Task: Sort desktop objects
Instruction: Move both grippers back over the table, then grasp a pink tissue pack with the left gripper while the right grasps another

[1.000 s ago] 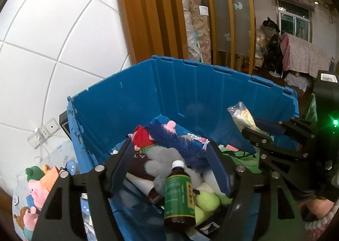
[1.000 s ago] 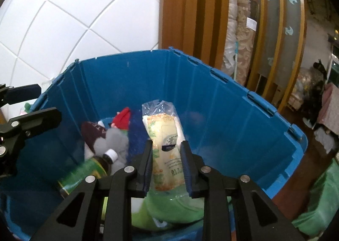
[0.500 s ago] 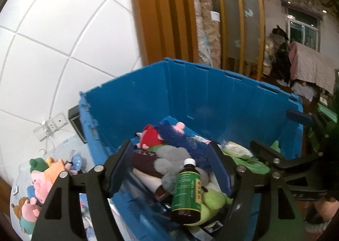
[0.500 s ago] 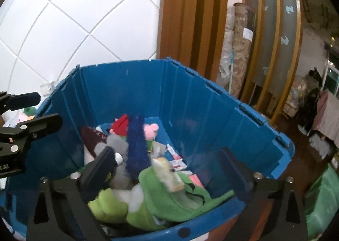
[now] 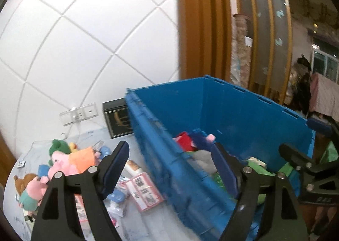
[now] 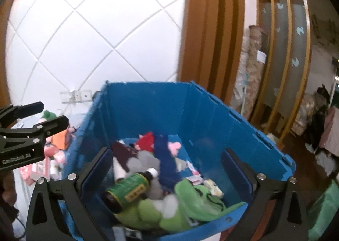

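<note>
Bin (image 6: 211, 118): blue, open, centre of right view, against white tiled wall.
Bottle (image 6: 129, 190): green, lying inside bin on plush toys (image 6: 190, 202).
Right gripper (image 6: 167, 175): jaws wide, empty, over bin.
Left gripper (image 5: 169, 166): jaws opening, empty, straddling bin's left wall.
Table (image 5: 135, 226): lower left, scattered toys and packets (image 5: 144, 190).

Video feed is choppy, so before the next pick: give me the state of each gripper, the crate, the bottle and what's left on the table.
Left gripper: jaws opening, nothing between them.
Right gripper: open, empty.
Blue crate: lidless, partly filled.
Green bottle: lying tilted in the crate, capped.
Plush toys: on the table, outside the crate.
Pink packet: flat on the table.
</note>
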{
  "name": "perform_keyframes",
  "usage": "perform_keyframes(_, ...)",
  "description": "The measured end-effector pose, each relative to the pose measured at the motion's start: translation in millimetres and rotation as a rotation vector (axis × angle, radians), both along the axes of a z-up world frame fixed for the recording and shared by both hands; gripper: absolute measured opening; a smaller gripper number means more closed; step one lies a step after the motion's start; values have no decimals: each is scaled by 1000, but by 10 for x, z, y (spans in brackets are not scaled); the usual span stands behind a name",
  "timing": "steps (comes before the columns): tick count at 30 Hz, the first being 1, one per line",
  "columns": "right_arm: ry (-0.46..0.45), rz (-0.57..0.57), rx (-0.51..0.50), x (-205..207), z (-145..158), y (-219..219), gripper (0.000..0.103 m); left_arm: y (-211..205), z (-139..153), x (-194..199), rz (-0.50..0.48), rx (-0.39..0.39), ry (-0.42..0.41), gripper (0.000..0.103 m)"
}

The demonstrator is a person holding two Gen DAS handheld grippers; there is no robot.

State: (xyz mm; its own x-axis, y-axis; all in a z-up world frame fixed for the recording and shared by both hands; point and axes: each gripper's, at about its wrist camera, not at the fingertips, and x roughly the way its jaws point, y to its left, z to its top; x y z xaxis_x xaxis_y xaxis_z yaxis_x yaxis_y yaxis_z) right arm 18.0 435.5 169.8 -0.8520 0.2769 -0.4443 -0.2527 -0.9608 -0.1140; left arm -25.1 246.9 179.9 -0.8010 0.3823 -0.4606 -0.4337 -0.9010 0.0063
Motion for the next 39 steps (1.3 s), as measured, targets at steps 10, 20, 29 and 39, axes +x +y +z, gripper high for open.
perform_keyframes(10, 62, 129, -36, -99, 219, -789, 103, -1048, -137, -88, 124, 54, 22, 80)
perform_keyframes(20, 19, 275, -86, -487, 60, -1573, 103, -2077, -561, -306, 299, -4, -111, 80)
perform_keyframes(29, -118, 364, -130, -932, -471, -1994, 103, -2964, -1194, -465, 489, -50, -243, 80)
perform_keyframes(39, -326, 399, -209, -1473, -1247, -2136, 103, -3417, -1970, -655, 547, -79, -446, 80)
